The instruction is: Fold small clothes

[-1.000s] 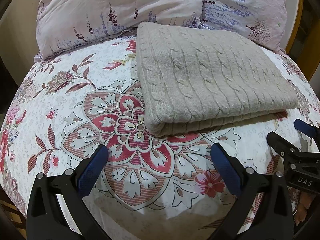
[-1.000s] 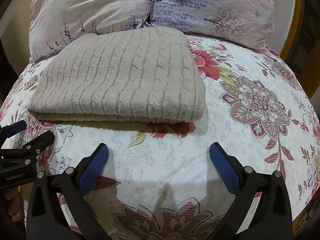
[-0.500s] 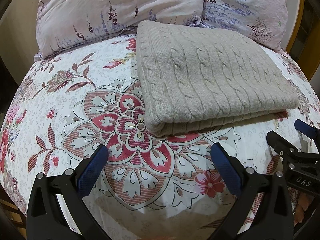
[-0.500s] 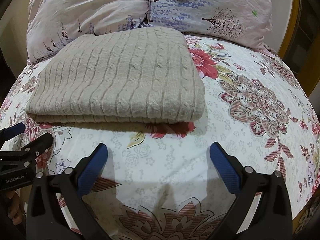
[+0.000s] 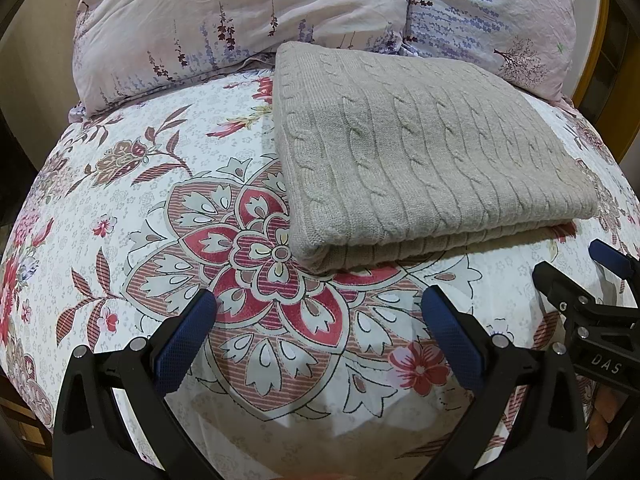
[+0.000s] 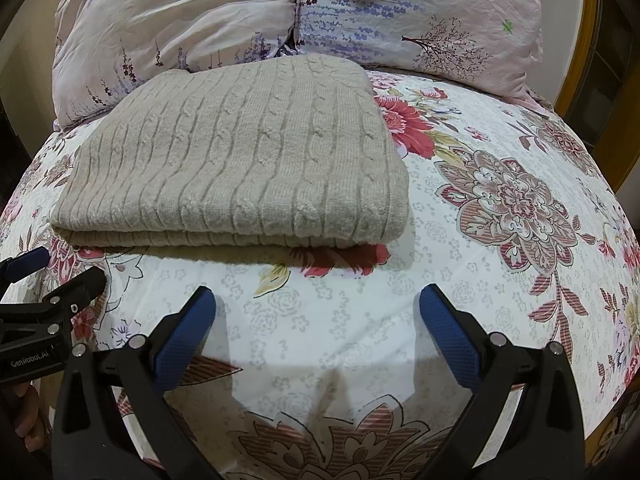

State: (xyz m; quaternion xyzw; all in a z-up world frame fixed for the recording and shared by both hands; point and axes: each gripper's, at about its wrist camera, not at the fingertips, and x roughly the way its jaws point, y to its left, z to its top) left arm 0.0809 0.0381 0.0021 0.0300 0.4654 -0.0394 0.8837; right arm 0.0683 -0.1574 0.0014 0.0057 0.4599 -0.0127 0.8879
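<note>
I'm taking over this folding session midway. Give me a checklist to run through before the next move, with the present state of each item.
1. Left gripper open and holding nothing: ok.
2. Right gripper open and holding nothing: ok.
3. Beige cable-knit sweater folded into a neat rectangle: ok.
4. Sweater flat on the floral bedsheet, apart from both grippers: ok.
5. Sleeves tucked inside the fold: cannot tell.
6. Sweater clear of the pillows: cannot tell; its far edge reaches them.

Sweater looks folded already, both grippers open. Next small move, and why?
Probably back both off, or leave it. The beige cable-knit sweater lies as a neat flat rectangle on the floral bedsheet, in front of the pillows. The left hand-held gripper and right hand-held gripper are open, empty, short of its near edge.
</note>
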